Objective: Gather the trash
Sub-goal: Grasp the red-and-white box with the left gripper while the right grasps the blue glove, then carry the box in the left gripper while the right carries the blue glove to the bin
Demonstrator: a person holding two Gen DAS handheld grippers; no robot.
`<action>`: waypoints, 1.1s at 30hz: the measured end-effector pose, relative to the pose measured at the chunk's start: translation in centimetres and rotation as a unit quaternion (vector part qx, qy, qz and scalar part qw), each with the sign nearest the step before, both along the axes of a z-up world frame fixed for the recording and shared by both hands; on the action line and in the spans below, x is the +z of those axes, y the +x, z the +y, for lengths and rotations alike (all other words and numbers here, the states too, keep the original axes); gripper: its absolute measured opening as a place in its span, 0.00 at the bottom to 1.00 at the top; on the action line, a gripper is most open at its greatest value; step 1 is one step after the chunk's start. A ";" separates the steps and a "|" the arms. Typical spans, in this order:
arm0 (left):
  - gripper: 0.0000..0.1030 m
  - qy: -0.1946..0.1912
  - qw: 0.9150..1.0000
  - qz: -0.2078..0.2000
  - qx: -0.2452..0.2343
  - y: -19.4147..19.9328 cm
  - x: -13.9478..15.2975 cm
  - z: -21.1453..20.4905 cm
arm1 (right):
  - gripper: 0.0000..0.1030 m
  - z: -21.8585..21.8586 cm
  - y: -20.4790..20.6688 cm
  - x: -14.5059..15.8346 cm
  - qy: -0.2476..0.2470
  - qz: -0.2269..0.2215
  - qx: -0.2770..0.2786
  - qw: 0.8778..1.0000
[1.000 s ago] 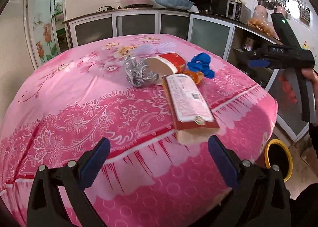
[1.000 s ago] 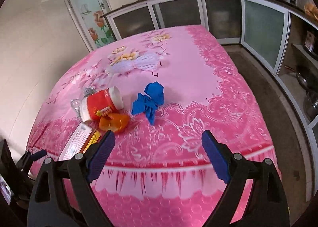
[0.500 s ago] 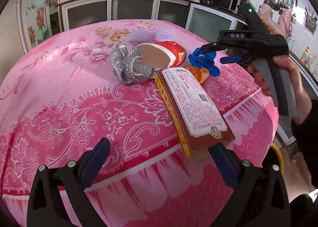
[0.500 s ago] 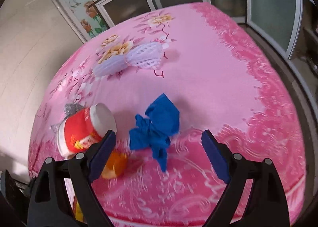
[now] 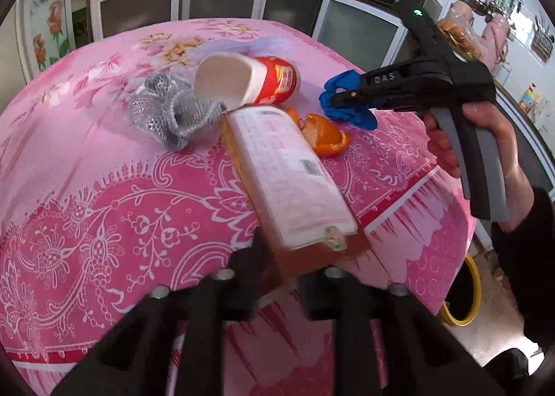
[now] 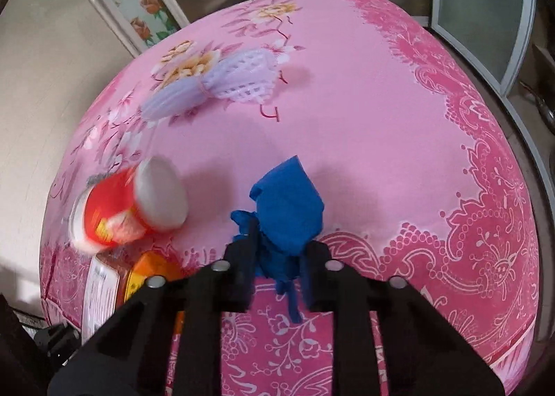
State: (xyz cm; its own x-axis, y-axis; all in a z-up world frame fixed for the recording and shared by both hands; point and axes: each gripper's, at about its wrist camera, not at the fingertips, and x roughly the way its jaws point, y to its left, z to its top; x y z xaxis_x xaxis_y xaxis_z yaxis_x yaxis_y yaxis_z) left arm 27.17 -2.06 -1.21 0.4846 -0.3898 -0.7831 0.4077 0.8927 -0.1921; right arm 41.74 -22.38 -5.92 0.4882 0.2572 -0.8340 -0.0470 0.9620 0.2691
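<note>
My left gripper (image 5: pixel 295 257) is shut on the near end of a long flat box (image 5: pixel 288 174) with a white label, lying on the pink tablecloth (image 5: pixel 104 188). My right gripper (image 6: pixel 277 257) is shut on a crumpled blue glove (image 6: pixel 291 208); it also shows in the left wrist view (image 5: pixel 341 97), with the glove (image 5: pixel 338 84) at its tips. A tipped red-and-white cup (image 5: pixel 249 80) (image 6: pixel 128 208), a silver mesh wad (image 5: pixel 170 111) and orange peel (image 5: pixel 324 136) (image 6: pixel 152 271) lie by the box.
A white foam fruit net (image 6: pixel 222 84) lies farther back on the table. A yellow-rimmed bin (image 5: pixel 464 292) stands on the floor right of the table. Cabinets (image 5: pixel 222 4) line the back wall.
Both grippers moved forward and closed: the left onto the box's near end, the right onto the blue glove. Both were open half a second ago.
</note>
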 end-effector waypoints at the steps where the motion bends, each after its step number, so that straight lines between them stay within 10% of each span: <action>1: 0.09 -0.008 1.000 0.002 0.004 0.0 0.1 0.3 | 0.14 0.2 -0.2 0.2 0.002 -0.004 0.005 1.000; 33: 0.04 -0.063 0.996 -0.041 -0.051 -9.1 5.5 -0.4 | 0.13 -8.4 -17.4 10.1 0.011 -0.120 -0.038 0.992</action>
State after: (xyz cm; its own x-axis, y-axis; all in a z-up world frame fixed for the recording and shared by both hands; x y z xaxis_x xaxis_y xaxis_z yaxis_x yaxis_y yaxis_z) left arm 18.09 -2.41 4.24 0.4976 -0.5329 -0.6845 0.5137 0.8169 -0.2625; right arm 24.38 -30.81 4.20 0.6906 0.2298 -0.6858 -0.0404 0.9590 0.2807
